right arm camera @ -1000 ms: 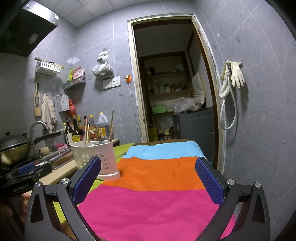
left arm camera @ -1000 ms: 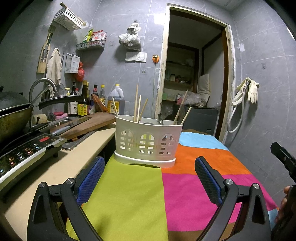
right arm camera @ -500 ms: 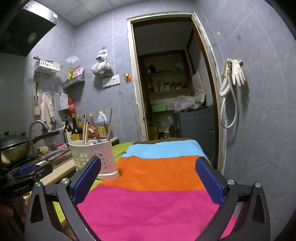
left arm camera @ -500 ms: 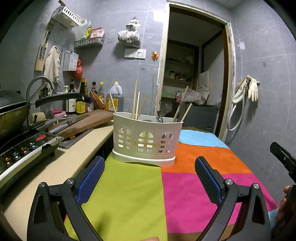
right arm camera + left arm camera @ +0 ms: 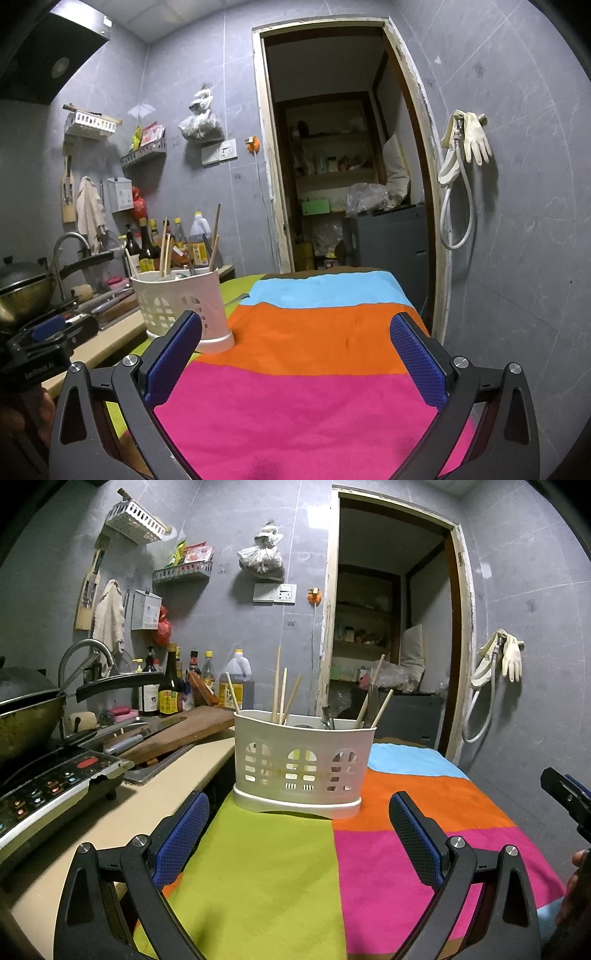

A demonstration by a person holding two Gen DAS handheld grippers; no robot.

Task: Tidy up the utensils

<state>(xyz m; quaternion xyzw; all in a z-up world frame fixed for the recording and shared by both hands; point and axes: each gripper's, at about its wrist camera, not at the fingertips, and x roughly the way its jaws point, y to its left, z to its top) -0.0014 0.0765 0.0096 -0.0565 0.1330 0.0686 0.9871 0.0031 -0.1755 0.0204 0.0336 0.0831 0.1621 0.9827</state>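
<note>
The surface (image 5: 258, 886) wears a cloth (image 5: 317, 406) in blocks of lime green, magenta, orange and sky blue. A white slotted utensil holder (image 5: 301, 771) stands upright on it toward 12 o'clock, straddling the green and orange blocks. At 9 o'clock a beige counter (image 5: 122, 823) adjoins, carrying an induction cooker (image 5: 48, 790) and a wooden cutting board (image 5: 184, 731).

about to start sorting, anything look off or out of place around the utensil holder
One thing: a metal utensil lies loose on the striped cloth behind the white utensil holder, only its end showing. The chopsticks lean at scattered angles in separate compartments. The holder stands upright; nothing spilled. Both grippers are open and empty.
</note>
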